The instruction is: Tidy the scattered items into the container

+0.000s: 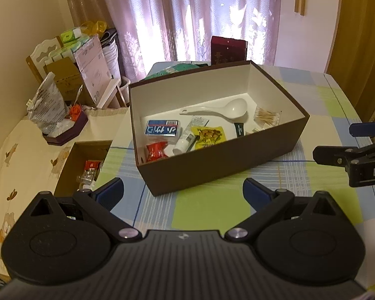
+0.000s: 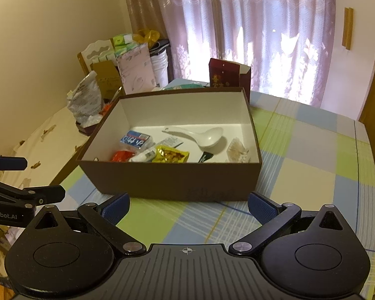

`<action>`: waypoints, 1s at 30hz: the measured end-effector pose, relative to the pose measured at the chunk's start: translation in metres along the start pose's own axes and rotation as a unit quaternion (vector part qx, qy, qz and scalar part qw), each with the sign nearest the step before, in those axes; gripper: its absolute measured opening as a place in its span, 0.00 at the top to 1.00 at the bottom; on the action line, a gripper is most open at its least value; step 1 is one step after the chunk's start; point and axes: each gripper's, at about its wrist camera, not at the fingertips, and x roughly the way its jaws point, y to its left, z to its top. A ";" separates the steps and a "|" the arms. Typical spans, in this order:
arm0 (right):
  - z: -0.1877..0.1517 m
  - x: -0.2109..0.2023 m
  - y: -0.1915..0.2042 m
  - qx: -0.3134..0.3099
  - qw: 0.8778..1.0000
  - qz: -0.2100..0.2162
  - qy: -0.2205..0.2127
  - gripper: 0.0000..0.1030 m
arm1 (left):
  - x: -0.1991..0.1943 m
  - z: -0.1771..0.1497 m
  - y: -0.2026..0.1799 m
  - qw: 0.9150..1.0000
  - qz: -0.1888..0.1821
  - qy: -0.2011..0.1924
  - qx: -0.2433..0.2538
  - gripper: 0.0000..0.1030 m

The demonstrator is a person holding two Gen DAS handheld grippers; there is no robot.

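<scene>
Left gripper [image 1: 183,194]: nearest in the left wrist view, spread wide, nothing between the fingers, held above the checked tablecloth [image 1: 207,207] just in front of the box.
Right gripper [image 2: 188,207]: also spread wide and empty, low over the cloth, near the front wall of the box; seen from the side at the right edge of the left wrist view.
Box [image 2: 172,180]: brown outside, white inside, open on top, standing on the table between and beyond the two grippers.
Inside the box, front part: red packet [image 1: 155,151], white tube [image 1: 185,142], yellow sachet [image 1: 207,135], blue and white pack [image 1: 163,129].
Inside the box, back part: white spoon [image 1: 220,110] lying flat, bundle of toothpicks [image 1: 267,118] in the right corner.
Table around the box: no loose item visible on the cloth in either view.
Task state: probably finished or almost finished.
Behind the box: dark red carton [image 1: 228,49], then the curtain [image 1: 200,15].
Risk: front wall close to both grippers, so a careless forward move can push the light box or tip it.
Risk: side cabinet with clutter [image 1: 62,115] at the left, easy to mistake for task items.
</scene>
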 end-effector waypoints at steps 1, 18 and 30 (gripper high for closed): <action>-0.002 -0.001 0.001 -0.001 1.000 -0.002 0.001 0.00 | 0.000 -0.002 0.000 1.000 0.000 0.001 -0.002 0.03; -0.020 -0.009 0.004 -0.001 1.000 0.000 0.007 0.00 | -0.010 -0.020 -0.018 1.000 0.006 0.002 -0.002 0.03; -0.027 -0.015 0.000 0.001 1.000 0.014 0.009 0.00 | -0.018 -0.027 -0.029 1.000 0.013 0.001 -0.002 0.03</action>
